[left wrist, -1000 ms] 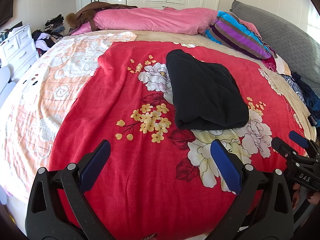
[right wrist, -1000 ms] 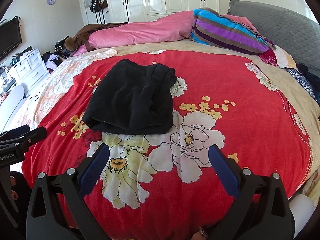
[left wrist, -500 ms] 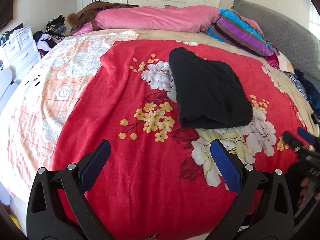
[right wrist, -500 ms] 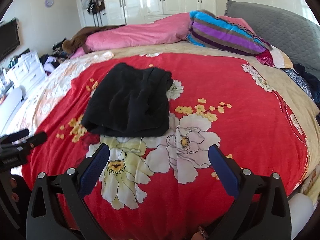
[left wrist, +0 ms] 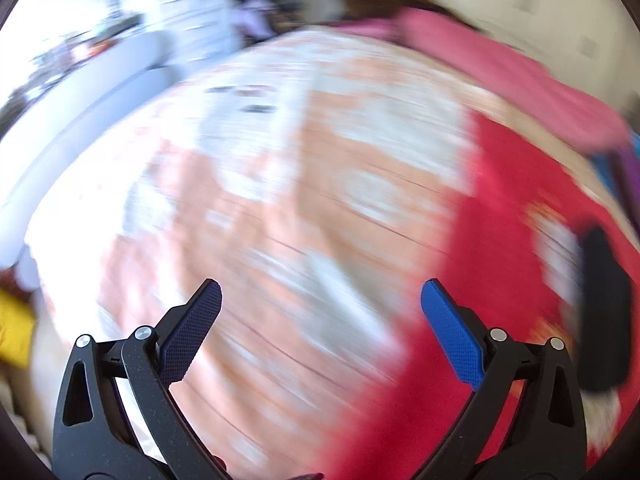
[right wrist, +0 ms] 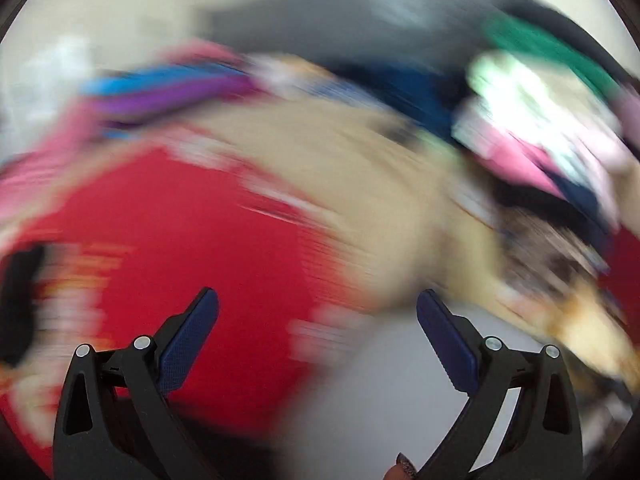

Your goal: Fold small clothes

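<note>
Left tongs (left wrist: pixel 320 312) and right tongs (right wrist: pixel 318 320) are seen spread apart, empty. Heavy blur. Black garment (left wrist: pixel 604 308) lies on the bed (left wrist: pixel 500 200): far right of left tongs, far left of right; which is nearer cannot be judged.

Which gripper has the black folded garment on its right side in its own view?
The left gripper: the black folded garment lies at the right edge there. For the right gripper it lies far left.
</note>
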{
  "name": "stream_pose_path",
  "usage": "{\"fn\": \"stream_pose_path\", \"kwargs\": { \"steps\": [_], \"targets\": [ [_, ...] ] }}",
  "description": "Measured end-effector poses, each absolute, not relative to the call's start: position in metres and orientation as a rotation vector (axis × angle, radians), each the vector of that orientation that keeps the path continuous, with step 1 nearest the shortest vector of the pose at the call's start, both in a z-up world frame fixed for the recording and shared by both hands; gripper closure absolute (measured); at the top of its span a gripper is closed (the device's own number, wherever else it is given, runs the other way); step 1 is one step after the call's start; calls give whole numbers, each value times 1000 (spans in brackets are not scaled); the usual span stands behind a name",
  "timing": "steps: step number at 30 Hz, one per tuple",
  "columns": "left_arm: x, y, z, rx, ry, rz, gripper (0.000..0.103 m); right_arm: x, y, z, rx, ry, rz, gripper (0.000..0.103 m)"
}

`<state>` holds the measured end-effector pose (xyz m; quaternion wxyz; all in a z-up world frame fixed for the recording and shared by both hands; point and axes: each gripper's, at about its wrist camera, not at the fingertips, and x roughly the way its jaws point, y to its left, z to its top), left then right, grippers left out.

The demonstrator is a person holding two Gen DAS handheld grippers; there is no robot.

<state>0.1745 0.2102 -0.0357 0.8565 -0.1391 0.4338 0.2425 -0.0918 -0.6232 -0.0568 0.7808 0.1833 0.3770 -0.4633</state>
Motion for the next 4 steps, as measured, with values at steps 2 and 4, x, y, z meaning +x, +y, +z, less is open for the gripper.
{"fn": "stream_pose_path", "kwargs": {
  "steps": [2, 4],
  "targets": [
    [185, 266, -45, -302, 923, 629, 9, -131, -668, -94, 503, 865, -1190, 4],
    [199, 318, -57, -284, 937, 730, 9, -151, -692, -122, 552, 898, -1277, 4]
  ]
}}
